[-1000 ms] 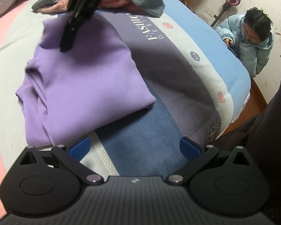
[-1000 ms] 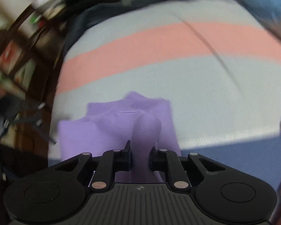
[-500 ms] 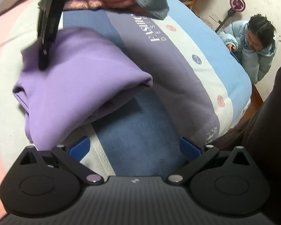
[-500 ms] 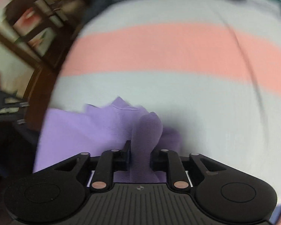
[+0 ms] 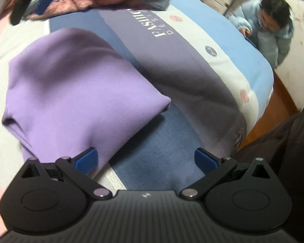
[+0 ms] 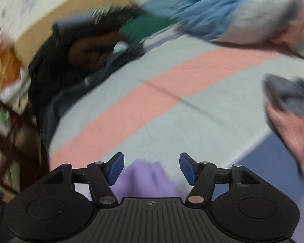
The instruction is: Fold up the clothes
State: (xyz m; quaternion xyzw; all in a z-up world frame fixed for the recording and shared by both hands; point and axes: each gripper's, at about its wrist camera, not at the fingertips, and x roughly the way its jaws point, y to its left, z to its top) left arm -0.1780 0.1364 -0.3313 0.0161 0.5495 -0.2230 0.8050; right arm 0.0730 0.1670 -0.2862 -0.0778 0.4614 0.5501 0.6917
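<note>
Left wrist view: folded purple garment [image 5: 79,93] lies beside the left tool [image 5: 146,160], jaws apart.

Across most of my left wrist view I see the striped bedcover [image 5: 192,77], banded in blue, grey-purple and white with "FASHION DESIGN" lettering. At the upper right a dark-haired child in a pale blue puffer jacket [image 5: 271,32] stands beside the bed's edge. Orange-brown wooden floor [image 5: 281,101] shows below her at the right. In my right wrist view, upper left, a heap of dark cloth lies with what may be a brown bundle [image 6: 91,50]; blur hides detail.
</note>
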